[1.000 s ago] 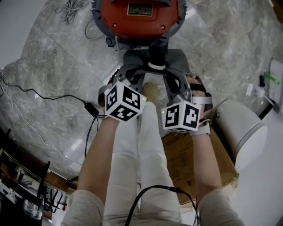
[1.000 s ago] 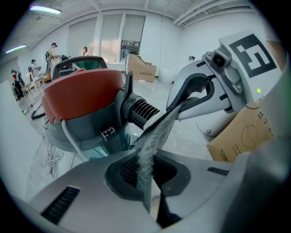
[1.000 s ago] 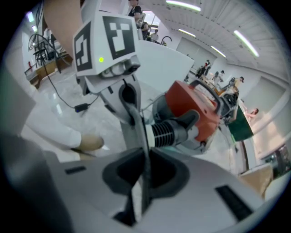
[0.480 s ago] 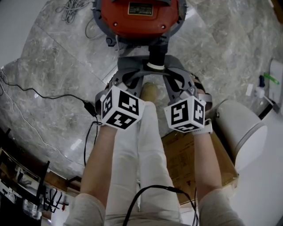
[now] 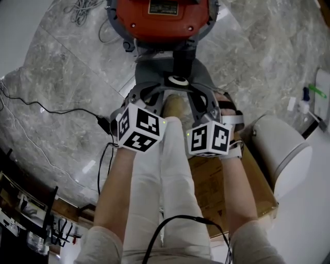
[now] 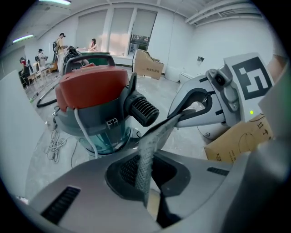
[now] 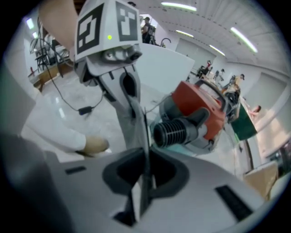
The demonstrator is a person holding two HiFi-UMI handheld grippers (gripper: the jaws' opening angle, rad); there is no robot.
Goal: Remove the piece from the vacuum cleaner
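my left gripper and right gripper are closed, empty. the vacuum label is too small to read. only the gripper views show the hose ribs.

Glossy red plastic vacuum cleaner stands on polished grey marble floor.

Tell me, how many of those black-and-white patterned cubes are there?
2. One cube caps the person's left arm in the head view; the other cube caps the right arm. None seems hidden.

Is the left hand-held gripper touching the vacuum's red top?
Apart. Left gripper view: shut left hand-held gripper leans away from the red top, hose end between.
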